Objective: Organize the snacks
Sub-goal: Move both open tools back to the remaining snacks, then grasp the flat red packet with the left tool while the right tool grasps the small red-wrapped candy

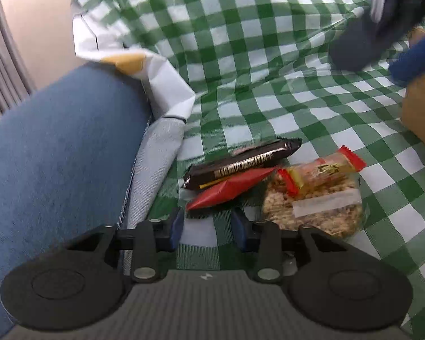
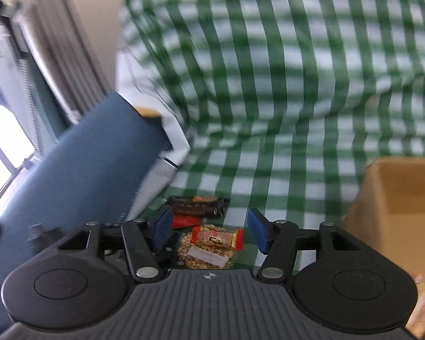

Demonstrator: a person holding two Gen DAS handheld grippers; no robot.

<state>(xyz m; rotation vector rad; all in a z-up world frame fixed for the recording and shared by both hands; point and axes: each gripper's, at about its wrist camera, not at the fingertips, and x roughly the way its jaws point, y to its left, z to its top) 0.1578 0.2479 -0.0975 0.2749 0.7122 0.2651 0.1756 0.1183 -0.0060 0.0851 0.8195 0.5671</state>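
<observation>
A small pile of snacks lies on the green checked cloth [image 1: 240, 56]. In the left wrist view I see a dark bar [image 1: 240, 163], a red packet [image 1: 229, 189], a clear round pack of nut crisp [image 1: 314, 206] and a yellow-red wrapped sweet [image 1: 323, 171] on top of it. My left gripper [image 1: 208, 226] is open and empty just in front of the red packet. In the right wrist view my right gripper [image 2: 209, 228] is open and empty above the wrapped sweet [image 2: 216, 238], with the dark bar [image 2: 198, 206] beyond it.
A blue cushion or armrest [image 1: 56, 155] rises at the left. A cardboard box [image 2: 396, 198] stands at the right; it also shows in the left wrist view [image 1: 422, 113]. The blurred right gripper [image 1: 382, 28] hovers at upper right. A window [image 2: 2, 141] is far left.
</observation>
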